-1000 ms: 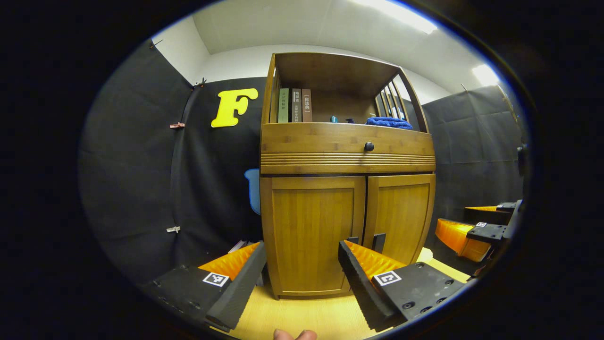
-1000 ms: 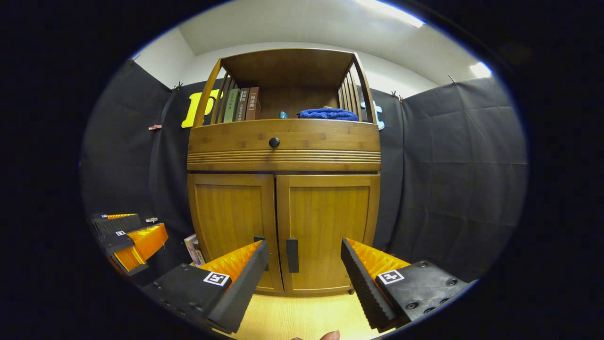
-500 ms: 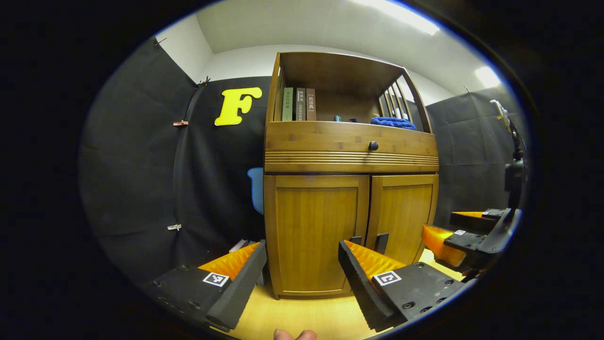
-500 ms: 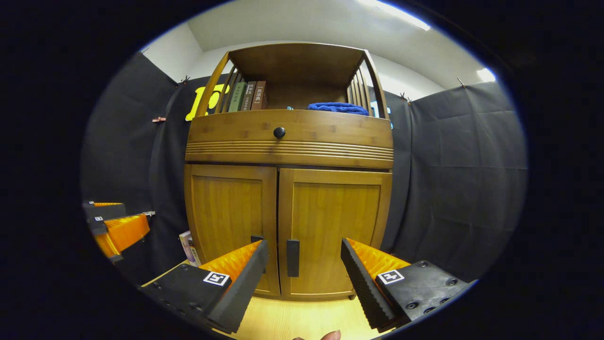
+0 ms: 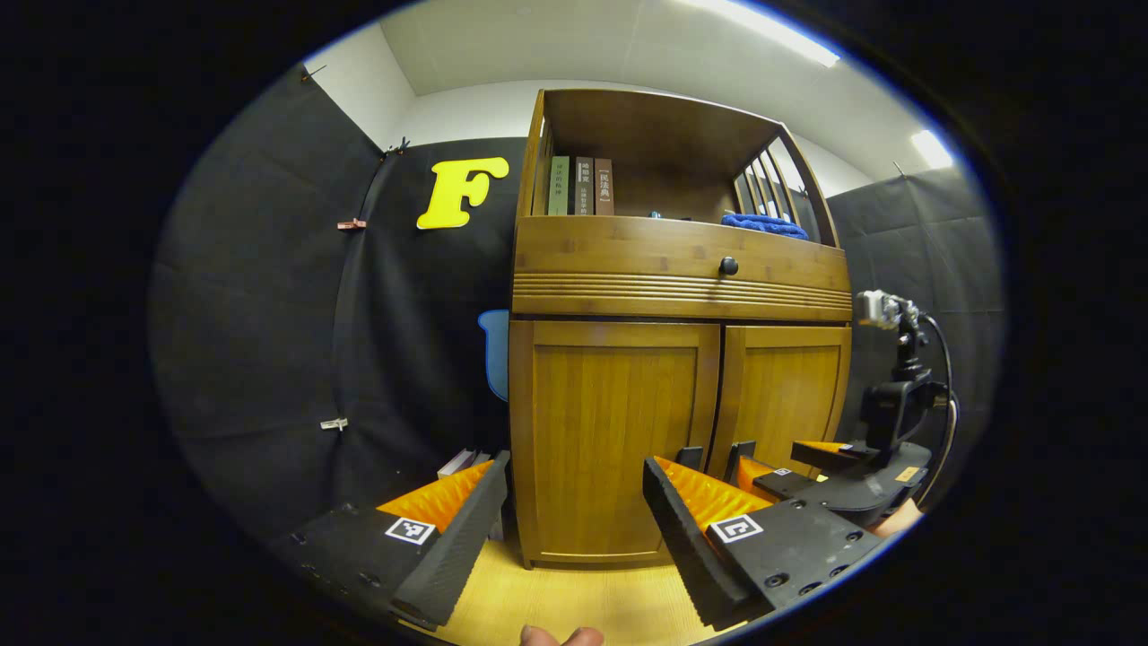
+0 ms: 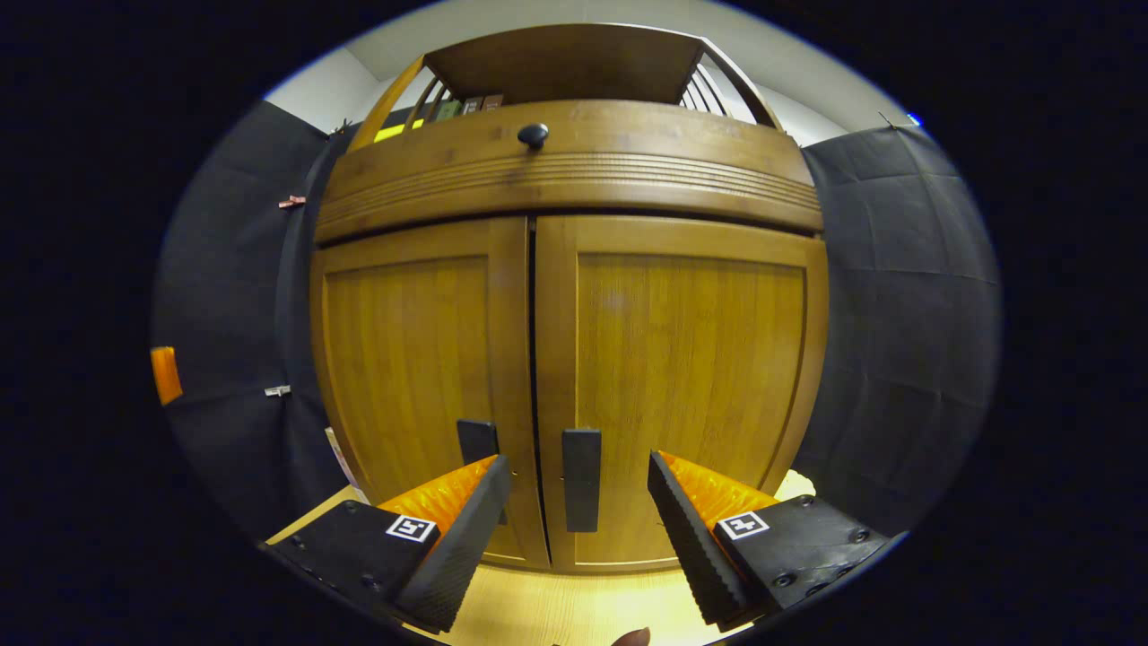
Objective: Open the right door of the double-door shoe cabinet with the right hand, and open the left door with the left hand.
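- the shoe cabinet (image 6: 565, 359) stands against the booth wall, both doors shut; right door (image 6: 691, 395) and left door (image 6: 413, 377) meet at the middle seam.
- the right gripper (image 6: 578, 520) sits spread wide, its fingers flanking the right door's handle (image 6: 581, 478) without touching, likely lining up a pinch.
- the left gripper (image 5: 574, 529) is spread too, facing the left door from farther back, apparently waiting its turn.
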`<action>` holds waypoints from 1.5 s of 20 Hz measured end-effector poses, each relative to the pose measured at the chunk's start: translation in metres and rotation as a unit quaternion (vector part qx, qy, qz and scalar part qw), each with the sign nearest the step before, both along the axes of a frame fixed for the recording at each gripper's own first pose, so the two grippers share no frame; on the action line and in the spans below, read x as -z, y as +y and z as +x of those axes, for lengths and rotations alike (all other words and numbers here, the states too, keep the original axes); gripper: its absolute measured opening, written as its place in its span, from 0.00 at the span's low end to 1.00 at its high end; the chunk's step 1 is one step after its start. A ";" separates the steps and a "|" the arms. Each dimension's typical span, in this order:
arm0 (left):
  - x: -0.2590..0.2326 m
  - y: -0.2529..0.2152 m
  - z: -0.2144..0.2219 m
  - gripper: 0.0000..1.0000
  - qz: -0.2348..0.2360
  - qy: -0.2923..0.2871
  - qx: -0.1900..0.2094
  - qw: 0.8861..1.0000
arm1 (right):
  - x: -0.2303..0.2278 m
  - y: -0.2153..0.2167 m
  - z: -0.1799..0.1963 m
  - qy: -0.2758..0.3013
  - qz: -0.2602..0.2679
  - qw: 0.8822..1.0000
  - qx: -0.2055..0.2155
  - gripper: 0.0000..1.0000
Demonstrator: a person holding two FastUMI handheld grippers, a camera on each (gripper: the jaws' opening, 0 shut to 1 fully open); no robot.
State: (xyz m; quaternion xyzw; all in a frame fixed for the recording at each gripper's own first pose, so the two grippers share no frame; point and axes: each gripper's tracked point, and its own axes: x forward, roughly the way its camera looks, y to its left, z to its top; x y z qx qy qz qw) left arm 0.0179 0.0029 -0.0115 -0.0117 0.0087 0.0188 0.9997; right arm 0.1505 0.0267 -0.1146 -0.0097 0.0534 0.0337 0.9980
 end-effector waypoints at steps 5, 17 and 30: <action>0.026 0.000 0.009 0.95 0.003 0.030 -0.021 0.999 | 0.039 -0.007 0.040 0.039 0.010 0.999 0.004 0.86; 0.037 0.000 0.017 0.95 0.001 0.044 -0.036 0.998 | 0.055 0.003 0.059 0.060 0.006 0.998 -0.022 0.25; -0.006 -0.027 0.025 0.95 -0.027 -0.025 -0.001 0.999 | 0.043 -0.046 -0.056 0.065 0.049 0.994 -0.072 0.25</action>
